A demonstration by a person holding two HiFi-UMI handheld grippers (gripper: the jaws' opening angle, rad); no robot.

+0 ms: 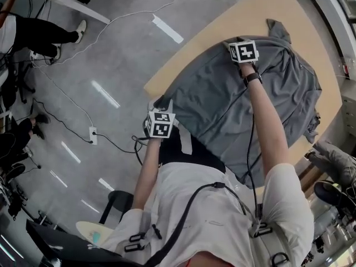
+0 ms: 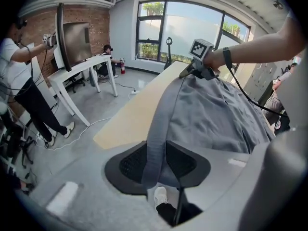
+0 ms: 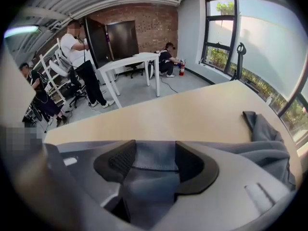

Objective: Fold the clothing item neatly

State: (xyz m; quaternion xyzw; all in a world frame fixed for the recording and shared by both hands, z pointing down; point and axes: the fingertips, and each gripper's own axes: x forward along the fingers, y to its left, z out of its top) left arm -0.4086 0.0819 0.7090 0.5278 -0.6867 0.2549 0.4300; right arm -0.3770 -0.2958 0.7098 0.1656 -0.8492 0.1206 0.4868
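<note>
Jaws, left gripper (image 2: 156, 163): partly apart, a pad on either side of a narrow raised fold of the grey garment (image 1: 233, 102); fold sits in the gap and does not look pinched.
Jaws, right gripper (image 3: 154, 165): wider apart, a flat hemmed edge of the same cloth filling the space between the pads, lying loose.
Edge between the grippers: runs as a ridge from the left jaws up to the right gripper in the left gripper view.
Garment's place: spread over the worktop (image 1: 245, 15), covering most of its nearer half; left gripper at the corner by the worktop's edge, right gripper at the far border.
Long axis: from the person's side toward the far end of the worktop, roughly in line with the outstretched right forearm in the head view.
Loose end (image 1: 276, 29): pokes out past the right gripper and points away from the person.
</note>
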